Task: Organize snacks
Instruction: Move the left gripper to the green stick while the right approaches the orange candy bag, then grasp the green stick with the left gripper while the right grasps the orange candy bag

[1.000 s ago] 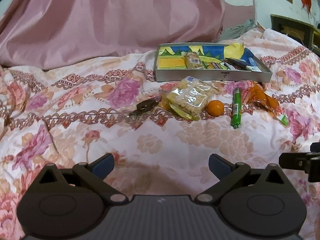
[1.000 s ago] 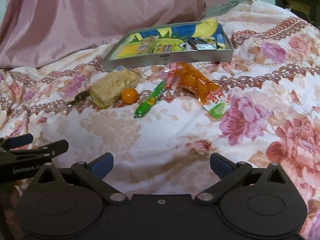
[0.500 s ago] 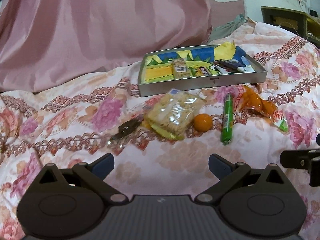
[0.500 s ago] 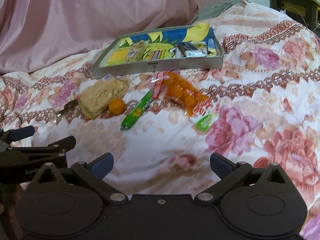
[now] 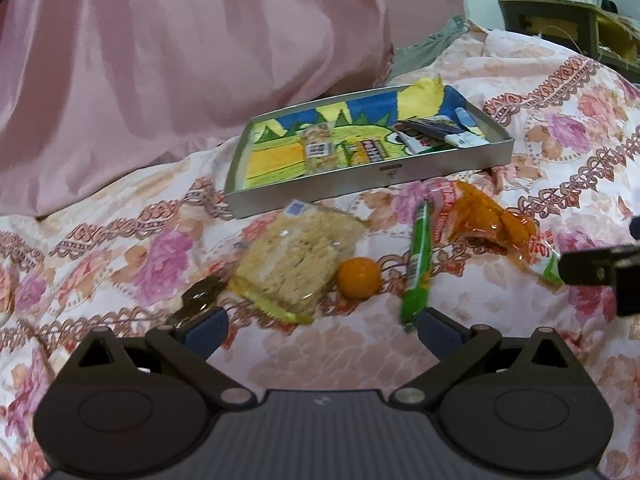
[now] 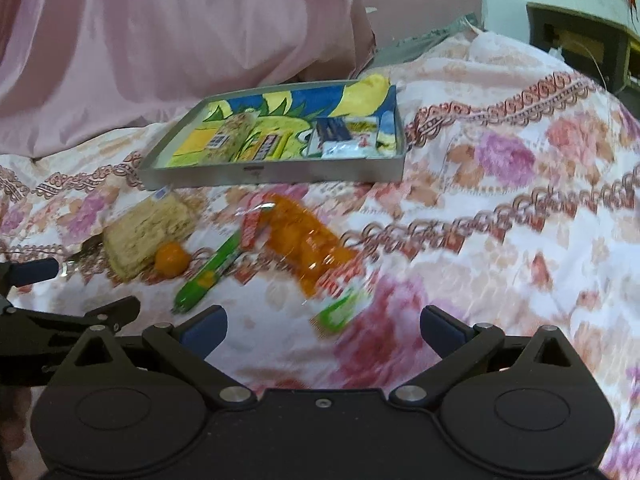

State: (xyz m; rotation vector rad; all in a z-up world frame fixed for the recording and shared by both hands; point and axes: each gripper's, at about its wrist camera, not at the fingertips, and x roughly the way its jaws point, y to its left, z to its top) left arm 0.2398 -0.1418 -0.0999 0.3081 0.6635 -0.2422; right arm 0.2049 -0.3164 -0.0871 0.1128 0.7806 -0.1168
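Left wrist view: the left claw (image 5: 322, 326) is spread wide and holds nothing, low over the floral bed (image 5: 540, 152). Ahead lies a shallow metal tray (image 5: 372, 178) with a bright printed liner. Inside it are a clear snack pack (image 5: 318, 152) left of centre and several small flat packets (image 5: 436, 134) bunched at its right end. The loose snacks lie on the bed just in front of the tray. A clear-wrapped cake (image 5: 296, 258) sits in front of the tray's left half, its long axis running toward the tray. A small orange (image 5: 358, 279) touches the cake's right edge. A green stick (image 5: 418, 264) lies right of the orange, pointing lengthwise at the tray. An orange bag (image 5: 492, 228) lies in front of the tray's right end. A dark wrapper (image 5: 200, 296) lies left of the cake.

Right wrist view, somewhat blurred: the right claw (image 6: 323, 327) is likewise spread and empty. The tray (image 6: 276, 174) holds the pack (image 6: 236, 132) at its left and the packets (image 6: 348, 138) at its right. In front of the tray lie the cake (image 6: 146, 234), orange (image 6: 172, 264), stick (image 6: 210, 276) slanting toward the tray, and bag (image 6: 308, 248).
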